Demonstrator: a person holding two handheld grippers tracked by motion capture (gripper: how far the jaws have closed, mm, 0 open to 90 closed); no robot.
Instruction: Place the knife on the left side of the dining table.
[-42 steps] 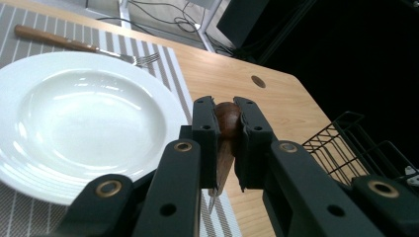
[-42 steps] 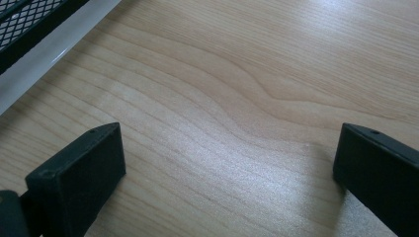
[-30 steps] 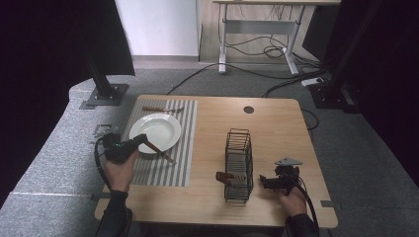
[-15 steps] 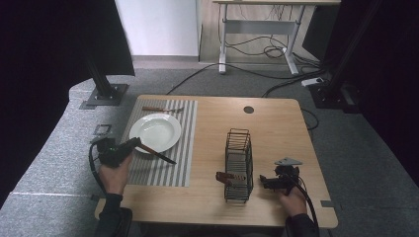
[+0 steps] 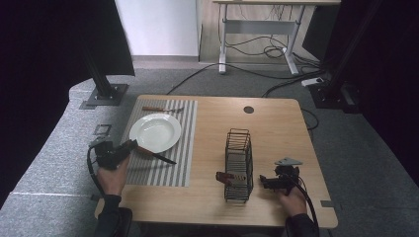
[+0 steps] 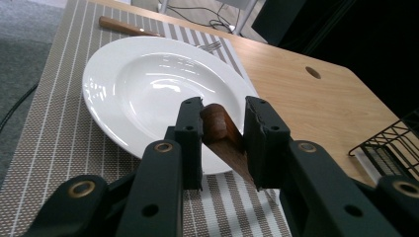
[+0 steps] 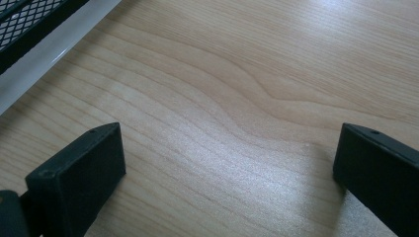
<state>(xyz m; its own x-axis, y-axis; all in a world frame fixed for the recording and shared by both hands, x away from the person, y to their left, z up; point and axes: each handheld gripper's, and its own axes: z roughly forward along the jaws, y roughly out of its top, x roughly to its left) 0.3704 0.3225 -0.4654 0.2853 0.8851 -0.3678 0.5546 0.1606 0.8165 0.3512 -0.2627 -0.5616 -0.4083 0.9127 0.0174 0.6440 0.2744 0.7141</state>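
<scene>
High view: left gripper [image 5: 129, 146] sits at the near-left rim of the white plate [image 5: 154, 132], on the striped placemat [image 5: 185, 148]; a knife [image 5: 157, 155] lies against the plate's near edge, blade pointing away to the right, its handle end masked by the jaws. Since the earlier frames the left hand has dropped toward the mat. Fork [image 5: 162, 109] lies beyond the plate. Wire rack [image 5: 238, 165] stands right of the plate, a brown handle poking out; right gripper [image 5: 264, 181] beyond it. Wooden table [image 5: 276, 128], grey carpet, cables. Left gripper view: jaws have just been opening; knife handle [image 6: 217, 128] between them, apparently loose on one side, blade cut off below. Right gripper view: jaws spread wide over bare wood, tips cropped.
</scene>
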